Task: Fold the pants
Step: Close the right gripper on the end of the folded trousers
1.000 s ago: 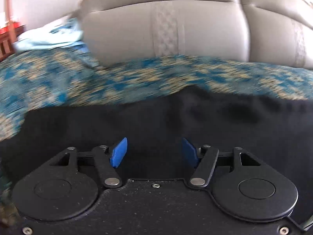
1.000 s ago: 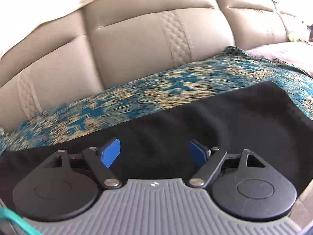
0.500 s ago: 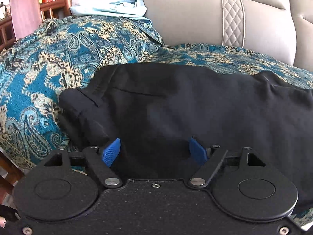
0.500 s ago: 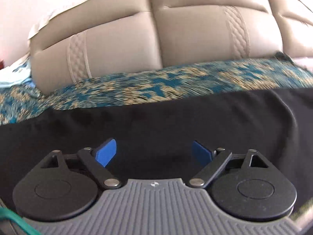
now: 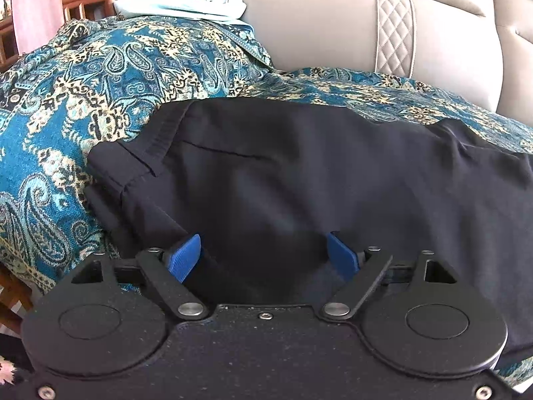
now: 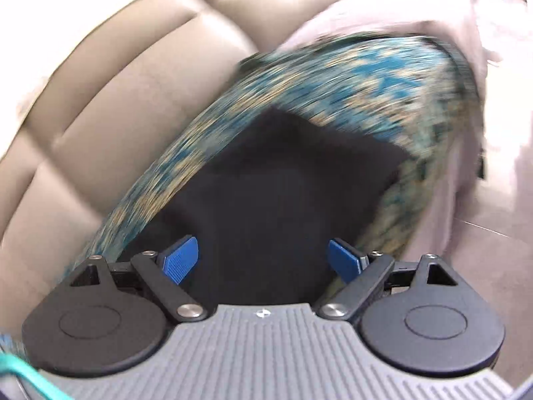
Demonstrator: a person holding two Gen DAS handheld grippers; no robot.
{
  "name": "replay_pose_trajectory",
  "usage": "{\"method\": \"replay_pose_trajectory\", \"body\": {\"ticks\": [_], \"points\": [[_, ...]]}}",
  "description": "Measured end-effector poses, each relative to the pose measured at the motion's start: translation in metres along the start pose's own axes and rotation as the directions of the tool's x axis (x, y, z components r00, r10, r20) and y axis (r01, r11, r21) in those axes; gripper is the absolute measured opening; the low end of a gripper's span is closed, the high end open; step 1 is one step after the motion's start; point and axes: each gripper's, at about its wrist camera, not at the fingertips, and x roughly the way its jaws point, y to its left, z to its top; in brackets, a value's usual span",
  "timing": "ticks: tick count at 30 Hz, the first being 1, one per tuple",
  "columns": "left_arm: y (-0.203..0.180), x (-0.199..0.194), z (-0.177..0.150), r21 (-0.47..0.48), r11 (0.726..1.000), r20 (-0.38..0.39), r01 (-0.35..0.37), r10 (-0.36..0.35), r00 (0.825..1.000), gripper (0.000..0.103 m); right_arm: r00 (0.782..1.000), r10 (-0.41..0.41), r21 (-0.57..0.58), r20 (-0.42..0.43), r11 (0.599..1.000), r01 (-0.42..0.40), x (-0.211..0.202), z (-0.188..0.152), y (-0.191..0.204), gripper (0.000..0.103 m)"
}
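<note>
Black pants (image 5: 299,173) lie spread on a sofa seat draped in a blue paisley cloth (image 5: 100,76). The waistband end with a pocket slit faces the left in the left wrist view. My left gripper (image 5: 263,256) hovers at the near edge of the pants; its jaws are opening, and the blue pads (image 5: 185,258) stand apart without pressing the fabric. In the blurred, tilted right wrist view, the far end of the pants (image 6: 283,183) lies ahead of my right gripper (image 6: 263,260), which is open with nothing pinched.
Beige leather sofa backrest (image 5: 333,30) rises behind the seat. A light blue folded garment (image 5: 180,3) rests on the armrest top at far left, with wooden furniture (image 5: 83,3) beyond. A pale pink cloth (image 6: 466,100) lies at the sofa's right end, floor beyond.
The left gripper swung left to the waistband end, then settled, its jaws spreading wider. The right gripper swept toward the right end of the pants and rolled, tilting and blurring its view.
</note>
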Motion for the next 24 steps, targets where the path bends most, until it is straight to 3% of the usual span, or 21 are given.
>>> {"method": "replay_pose_trajectory", "body": {"ticks": [3, 7, 10, 12, 17, 19, 21, 24], "points": [[0.0, 0.001, 0.002, -0.007, 1.0, -0.015, -0.006, 0.006, 1.0, 0.082, 1.0, 0.003, 0.168, -0.009, 0.986, -0.001, 0.003, 0.02, -0.033, 0.093], [-0.001, 0.002, 0.005, -0.004, 1.0, -0.033, -0.016, 0.015, 0.999, 0.082, 1.0, 0.024, 0.354, -0.008, 0.935, -0.019, 0.011, 0.034, -0.069, 0.093], [-0.002, 0.003, 0.005, -0.003, 1.0, -0.037, -0.022, 0.022, 0.999, 0.083, 0.999, 0.033, 0.391, -0.01, 0.92, -0.027, 0.02, 0.036, -0.074, 0.091], [-0.002, 0.004, 0.005, -0.009, 1.0, -0.04, -0.024, 0.024, 0.999, 0.084, 0.998, 0.051, 0.402, -0.02, 0.915, -0.039, 0.027, 0.037, -0.073, 0.082], [0.0, 0.006, 0.007, -0.027, 0.999, -0.052, -0.024, 0.023, 0.998, 0.084, 1.0, 0.03, 0.369, 0.005, 0.929, -0.029, 0.036, 0.042, -0.066, 0.075], [0.0, 0.007, 0.008, -0.023, 0.999, -0.051, -0.025, 0.024, 0.998, 0.085, 1.0, 0.023, 0.356, 0.021, 0.934, -0.029, 0.037, 0.045, -0.066, 0.063], [-0.001, 0.007, 0.008, -0.018, 0.999, -0.049, -0.029, 0.028, 0.998, 0.086, 1.0, 0.024, 0.347, 0.016, 0.938, -0.028, 0.038, 0.046, -0.065, 0.035], [0.0, 0.008, 0.008, -0.024, 0.999, -0.049, -0.03, 0.029, 0.998, 0.087, 1.0, 0.013, 0.292, -0.018, 0.956, -0.007, 0.043, 0.047, -0.059, 0.032]]}}
